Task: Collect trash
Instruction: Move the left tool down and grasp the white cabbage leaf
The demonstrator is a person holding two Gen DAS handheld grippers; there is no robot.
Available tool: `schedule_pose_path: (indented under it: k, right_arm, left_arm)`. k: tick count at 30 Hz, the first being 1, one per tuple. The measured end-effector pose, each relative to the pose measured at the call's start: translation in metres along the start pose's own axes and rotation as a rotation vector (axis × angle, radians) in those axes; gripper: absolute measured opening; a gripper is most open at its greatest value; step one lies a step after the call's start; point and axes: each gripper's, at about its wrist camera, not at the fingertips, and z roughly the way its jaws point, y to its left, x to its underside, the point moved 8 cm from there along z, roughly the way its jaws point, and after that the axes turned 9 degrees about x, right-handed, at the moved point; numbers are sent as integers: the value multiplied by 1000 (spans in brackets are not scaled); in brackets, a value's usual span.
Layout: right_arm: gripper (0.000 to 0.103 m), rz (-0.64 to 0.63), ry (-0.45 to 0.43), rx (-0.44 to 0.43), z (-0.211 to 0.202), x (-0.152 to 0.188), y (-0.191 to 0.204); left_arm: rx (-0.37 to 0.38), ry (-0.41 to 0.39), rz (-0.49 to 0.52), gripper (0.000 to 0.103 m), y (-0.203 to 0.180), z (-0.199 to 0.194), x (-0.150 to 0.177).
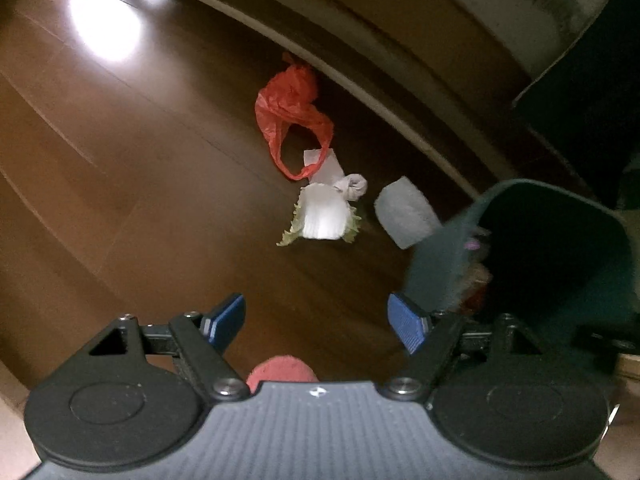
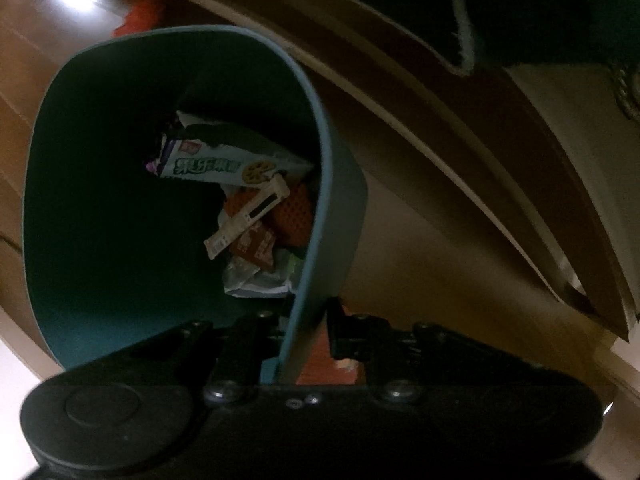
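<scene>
The left gripper (image 1: 316, 322) hangs over the dark wooden floor (image 1: 120, 184) with its blue pads (image 1: 406, 322) wide apart and nothing between them. Farther on the floor lie a red plastic bag (image 1: 290, 112), a white cabbage leaf (image 1: 322, 214) with a crumpled tissue (image 1: 354, 186) touching it, and a grey piece of paper (image 1: 404, 212) just right of them. The right gripper (image 2: 304, 336) is clamped on the near wall of the teal trash bin (image 2: 100, 220), which holds snack wrappers (image 2: 224, 166).

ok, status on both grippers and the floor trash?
Left gripper open, empty, above floor. Right gripper shut on teal plastic bin's wall. Red plastic bag, white leafy cabbage piece, grey pad uncollected. Nothing blocking.
</scene>
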Motion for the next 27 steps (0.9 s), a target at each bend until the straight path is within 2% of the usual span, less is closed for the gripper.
schedule_pose_path:
  k: [7,13,15,18,21,27]
  right_arm:
    - [13,30,8,-16,3,3,3]
    - [13,53,18,-29,3,11,10]
    - [13,67,34,-38,3,12,15]
    - [13,86,60,-47,6,6,20]
    - [13,92,78,-49,14,-5,31]
    - [13,91,87,-63,13,-14,40]
  left_arm:
    - [6,0,-13,79,5,111,-31]
    - [-54,12,1,79,7,203,-53]
    - [-98,18,41,79,3,229,-55]
    - [-166,11,91,79,-3,257,-54]
    - [-235,13,79,79,5,280,-53]
    - [-221,24,27,79,16,304,-52]
